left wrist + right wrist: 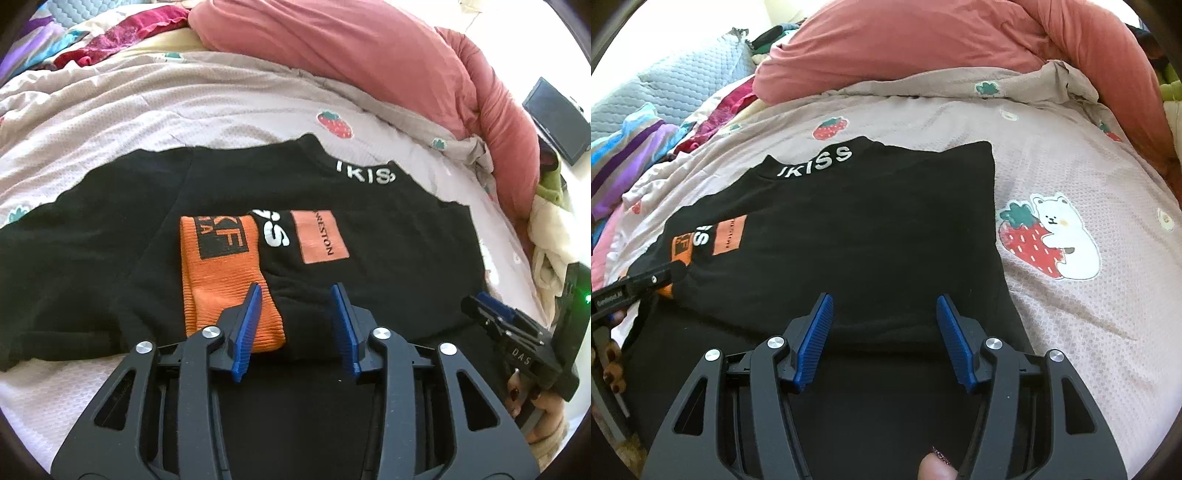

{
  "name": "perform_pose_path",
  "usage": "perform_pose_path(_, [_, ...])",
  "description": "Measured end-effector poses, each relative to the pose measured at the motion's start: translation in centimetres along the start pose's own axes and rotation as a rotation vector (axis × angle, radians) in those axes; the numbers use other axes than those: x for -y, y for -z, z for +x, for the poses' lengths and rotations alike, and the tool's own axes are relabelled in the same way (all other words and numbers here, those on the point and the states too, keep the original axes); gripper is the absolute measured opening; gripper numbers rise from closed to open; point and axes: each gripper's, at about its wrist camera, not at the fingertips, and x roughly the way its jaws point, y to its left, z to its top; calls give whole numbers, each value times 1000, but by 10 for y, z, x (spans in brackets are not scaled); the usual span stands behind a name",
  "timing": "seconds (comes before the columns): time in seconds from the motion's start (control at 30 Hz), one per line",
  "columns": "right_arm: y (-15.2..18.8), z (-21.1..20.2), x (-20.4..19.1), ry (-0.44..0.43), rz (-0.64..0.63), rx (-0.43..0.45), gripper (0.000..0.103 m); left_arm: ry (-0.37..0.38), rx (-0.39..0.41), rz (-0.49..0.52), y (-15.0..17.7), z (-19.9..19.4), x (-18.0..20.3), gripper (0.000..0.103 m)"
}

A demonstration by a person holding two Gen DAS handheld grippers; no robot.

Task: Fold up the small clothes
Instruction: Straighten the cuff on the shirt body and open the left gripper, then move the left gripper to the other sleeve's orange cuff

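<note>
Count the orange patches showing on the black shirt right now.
2: a ribbed orange cuff lying across the black shirt, and a flat orange label just right of it. More may be hidden under folds.

The shirt (857,236) lies flat on the blanket (1071,177), collar away from both cameras — a cuff (225,280) folded onto its front. Behind it lies the duvet (362,62); the left gripper (297,295) hovers over the cuff.
</note>
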Motion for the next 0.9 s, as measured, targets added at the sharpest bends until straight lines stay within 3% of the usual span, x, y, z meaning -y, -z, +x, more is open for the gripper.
perform_pose_path(0.33, [-2,-16,-6,-40,6,29,74,-26,64,15,1,-23,1,42])
perform_pose_path(0.43, [-3,-20,-11,-50,3,44,82,-46,85,8,0,-31,-3,63])
perform_pose_path(0.5, [-4,-24,-14,-65,5,59,86,-61,98,3,0,-35,-6,65])
perform_pose_path(0.67, [-6,-33,-24,-88,5,84,95,-76,138,-23,-1,-51,-17,82])
perform_pose_path(0.8, [-7,-38,-33,-92,-13,99,97,-119,159,-16,0,-59,-21,85])
perform_pose_path(0.9, [-7,-41,-39,-94,-27,109,97,-146,168,-23,2,-63,-26,93])
